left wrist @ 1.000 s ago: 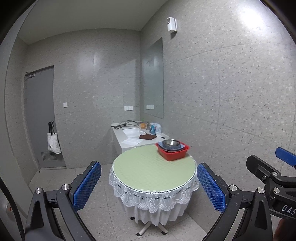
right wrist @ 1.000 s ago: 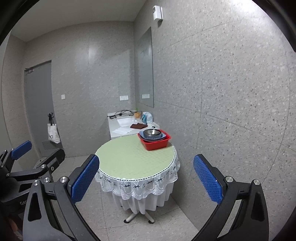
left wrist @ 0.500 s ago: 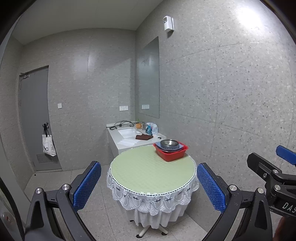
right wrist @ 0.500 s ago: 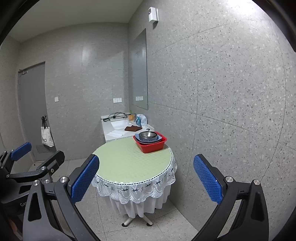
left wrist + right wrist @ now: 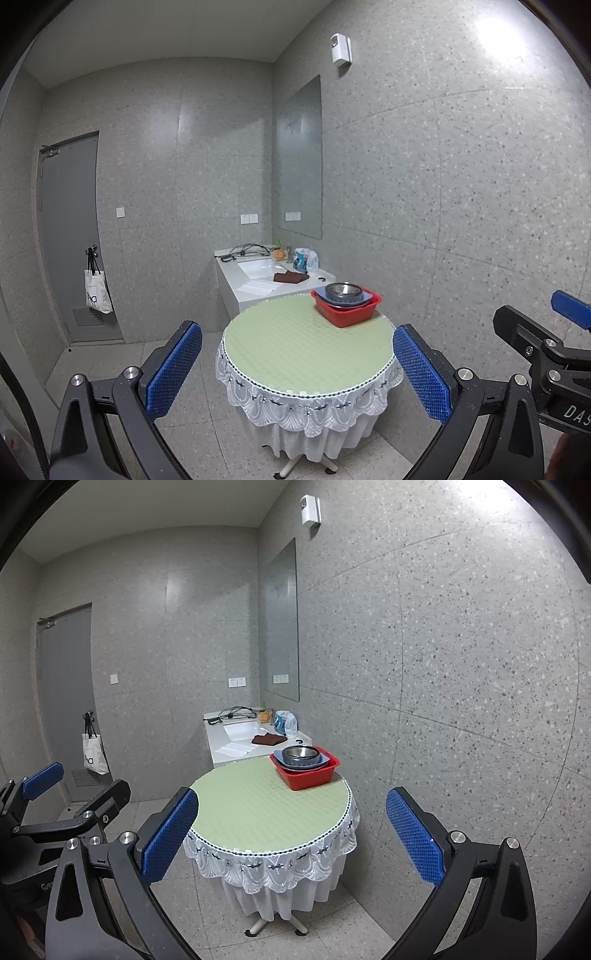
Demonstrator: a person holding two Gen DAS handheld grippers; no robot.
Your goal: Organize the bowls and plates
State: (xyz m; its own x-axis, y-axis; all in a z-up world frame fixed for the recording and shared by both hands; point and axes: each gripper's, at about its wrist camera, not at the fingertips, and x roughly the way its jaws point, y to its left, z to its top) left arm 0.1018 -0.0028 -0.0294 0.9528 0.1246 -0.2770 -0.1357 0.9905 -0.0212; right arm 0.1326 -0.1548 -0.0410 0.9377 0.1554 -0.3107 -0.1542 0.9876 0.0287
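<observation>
Both claws, left claw [image 5: 297, 367] and right claw [image 5: 291, 834], gape wide and empty, well short of a round green surface [image 5: 295, 343] carrying a red plastic basin [image 5: 347, 312] of stacked bowls [image 5: 343, 292].

Round surface [image 5: 295, 350] on white pedestal foot, standing on pale speckled floor [image 5: 177, 391] near grey wall. Top covered by light green textured mat; white lace skirt with dark trim hangs round edge. Red rectangular basin [image 5: 349, 314] sits directly on mat at far right edge, close to wall. Rest of mat bare. White counter [image 5: 266, 284] just behind it, with sink, brown cloth [image 5: 290, 277], white paper sheet, cables, plastic bag on it.
</observation>
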